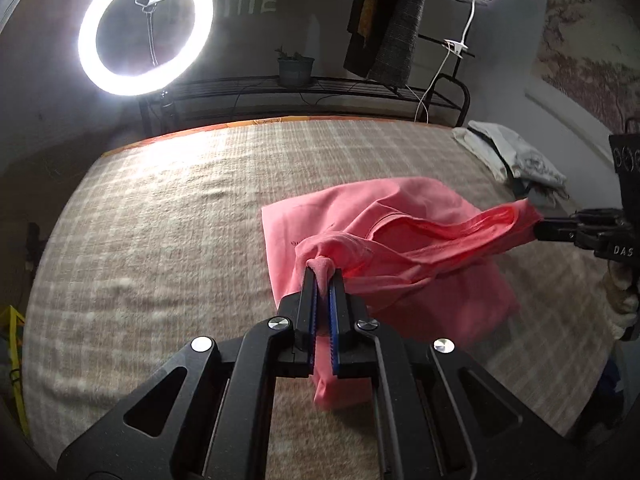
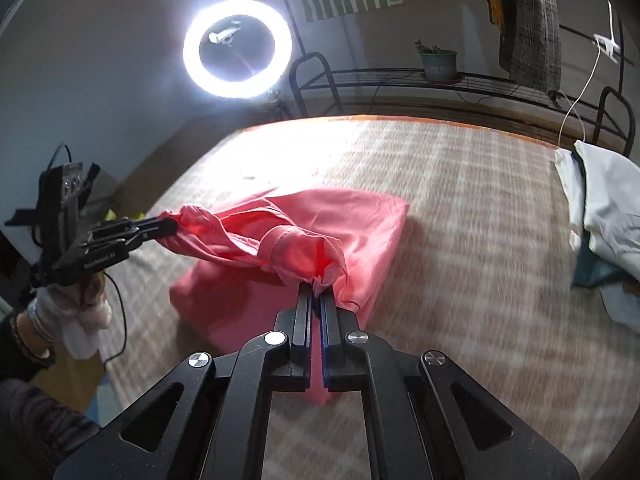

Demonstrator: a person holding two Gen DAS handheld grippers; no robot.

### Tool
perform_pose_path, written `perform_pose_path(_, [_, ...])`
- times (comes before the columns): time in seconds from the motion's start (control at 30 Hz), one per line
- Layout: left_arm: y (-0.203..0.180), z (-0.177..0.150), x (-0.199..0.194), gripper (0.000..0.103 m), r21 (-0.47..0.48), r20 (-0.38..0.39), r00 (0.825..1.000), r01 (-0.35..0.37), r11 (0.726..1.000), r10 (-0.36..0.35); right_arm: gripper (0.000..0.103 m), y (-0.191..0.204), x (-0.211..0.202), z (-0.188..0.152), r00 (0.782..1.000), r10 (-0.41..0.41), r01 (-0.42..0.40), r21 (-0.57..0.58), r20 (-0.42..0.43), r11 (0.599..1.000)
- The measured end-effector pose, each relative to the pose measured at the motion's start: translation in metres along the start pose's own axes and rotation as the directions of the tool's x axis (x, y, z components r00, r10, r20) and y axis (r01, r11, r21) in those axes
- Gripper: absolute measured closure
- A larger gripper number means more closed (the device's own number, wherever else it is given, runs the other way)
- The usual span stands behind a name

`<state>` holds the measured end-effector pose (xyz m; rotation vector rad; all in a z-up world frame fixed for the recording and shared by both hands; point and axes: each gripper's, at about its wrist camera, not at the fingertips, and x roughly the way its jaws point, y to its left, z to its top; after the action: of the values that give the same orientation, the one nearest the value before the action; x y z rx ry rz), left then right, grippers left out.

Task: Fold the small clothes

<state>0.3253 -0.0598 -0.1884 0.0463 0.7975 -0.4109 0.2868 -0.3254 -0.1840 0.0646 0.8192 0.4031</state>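
A pink garment point(image 1: 400, 240) lies partly on the checked bed cover point(image 1: 160, 220), its near edge lifted and stretched between both grippers. My left gripper point(image 1: 324, 270) is shut on a bunched corner of it. My right gripper point(image 2: 316, 286) is shut on the opposite corner. The right gripper shows at the right edge of the left wrist view point(image 1: 540, 226), and the left gripper shows at the left of the right wrist view point(image 2: 172, 226). The pink garment point(image 2: 320, 232) sags between them; its far part rests flat on the bed cover point(image 2: 460, 220).
A pile of white and teal clothes point(image 1: 516, 156) lies at the bed's far right corner, also in the right wrist view point(image 2: 604, 216). A lit ring light point(image 1: 146, 28) stands beyond the bed. A black metal rack point(image 1: 320, 88) with a plant pot and hanging clothes stands behind.
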Motion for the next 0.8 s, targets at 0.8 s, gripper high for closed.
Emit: perform_pose_path(0.8, [0.069,-0.076,0.012,0.06,-0.631,-0.06,0.929,0.247,0.735,-0.364,0.073,-0.044,0.038,-0.07,0.986,0.157,-0.098,0.573,-0.054,0.814])
